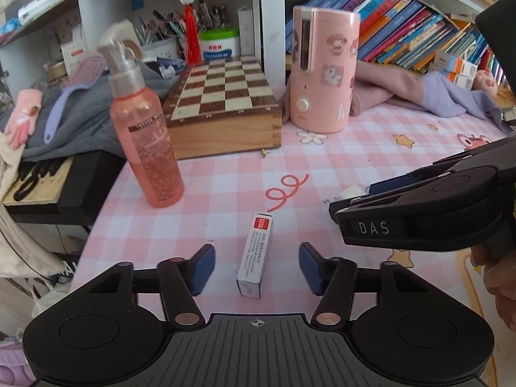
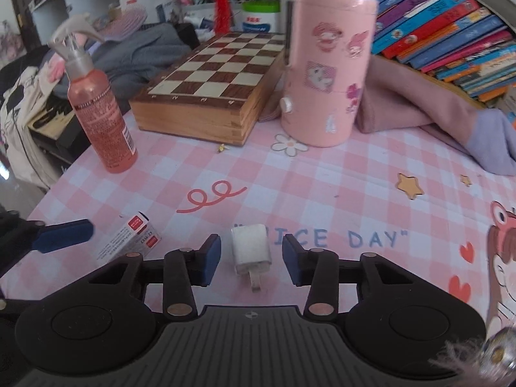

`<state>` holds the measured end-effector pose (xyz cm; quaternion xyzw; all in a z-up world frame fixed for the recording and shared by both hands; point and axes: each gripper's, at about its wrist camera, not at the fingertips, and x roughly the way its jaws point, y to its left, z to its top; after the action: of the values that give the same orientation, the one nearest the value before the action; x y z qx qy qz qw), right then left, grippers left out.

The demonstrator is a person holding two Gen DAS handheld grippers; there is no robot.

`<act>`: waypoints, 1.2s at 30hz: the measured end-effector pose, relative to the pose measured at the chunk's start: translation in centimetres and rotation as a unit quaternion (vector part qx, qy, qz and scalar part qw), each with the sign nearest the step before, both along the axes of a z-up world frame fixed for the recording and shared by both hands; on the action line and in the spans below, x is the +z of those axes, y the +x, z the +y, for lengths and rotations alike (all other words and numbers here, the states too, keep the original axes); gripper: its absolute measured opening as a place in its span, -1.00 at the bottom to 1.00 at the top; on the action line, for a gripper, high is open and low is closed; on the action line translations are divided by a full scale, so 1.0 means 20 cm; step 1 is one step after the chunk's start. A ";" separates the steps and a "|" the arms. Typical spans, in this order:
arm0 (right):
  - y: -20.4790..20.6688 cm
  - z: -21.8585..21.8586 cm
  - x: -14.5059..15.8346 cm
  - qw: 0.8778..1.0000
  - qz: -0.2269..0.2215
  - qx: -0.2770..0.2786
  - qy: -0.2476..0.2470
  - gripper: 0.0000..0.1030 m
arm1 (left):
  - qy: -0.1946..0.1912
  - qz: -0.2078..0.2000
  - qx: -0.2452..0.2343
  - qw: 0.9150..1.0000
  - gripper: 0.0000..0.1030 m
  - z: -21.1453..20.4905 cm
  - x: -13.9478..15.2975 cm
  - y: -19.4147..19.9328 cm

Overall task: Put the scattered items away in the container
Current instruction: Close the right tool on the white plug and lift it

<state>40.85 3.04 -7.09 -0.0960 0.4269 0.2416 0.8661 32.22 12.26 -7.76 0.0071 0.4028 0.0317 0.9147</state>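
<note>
Checkered desk (image 2: pixel 322 187) is pretty cluttered: chessboard box (image 2: pixel 206 96), pink canister (image 2: pixel 325 64), spray bottle (image 2: pixel 100 109) all standing at the back. Can't tell which is the container. Up front, the small carton (image 1: pixel 256 254) lies flat between the left hand-held gripper (image 1: pixel 257 266) pads, spread apart, not touching. Right hand-held gripper (image 2: pixel 251 258), likewise wide apart, straddles the white charger plug (image 2: pixel 250 248), low and level, probably lined up for grabbing.

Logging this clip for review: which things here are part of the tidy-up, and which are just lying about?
In play:
- small white box with red label, lying between the open jaws of the left gripper
- white charger plug, lying between the open jaws of the right gripper

Lying about:
- pink spray bottle
- wooden chessboard box
- pink sticker-covered appliance
- books

No container can be identified for certain.
</note>
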 end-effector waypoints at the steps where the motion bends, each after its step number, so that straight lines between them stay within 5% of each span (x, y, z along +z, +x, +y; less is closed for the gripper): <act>1: 0.01 0.00 -0.01 1.000 0.002 0.002 -0.002 -0.28 | -0.002 0.004 0.001 1.000 -0.07 0.00 -0.01 0.01; 12: 0.03 0.02 -0.04 1.000 0.004 0.021 -0.010 -0.53 | -0.022 0.012 -0.001 1.000 -0.74 0.01 -0.04 0.03; 36: -0.26 -0.22 0.26 0.998 -0.042 -0.022 0.047 -0.54 | -0.064 -0.055 -0.027 0.996 -0.86 -0.04 0.28 -0.23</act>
<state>35.63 -1.38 -1.90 -0.0558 0.3800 0.2377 0.8922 27.53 11.44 -2.18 -0.0421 0.3531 -0.0189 0.9345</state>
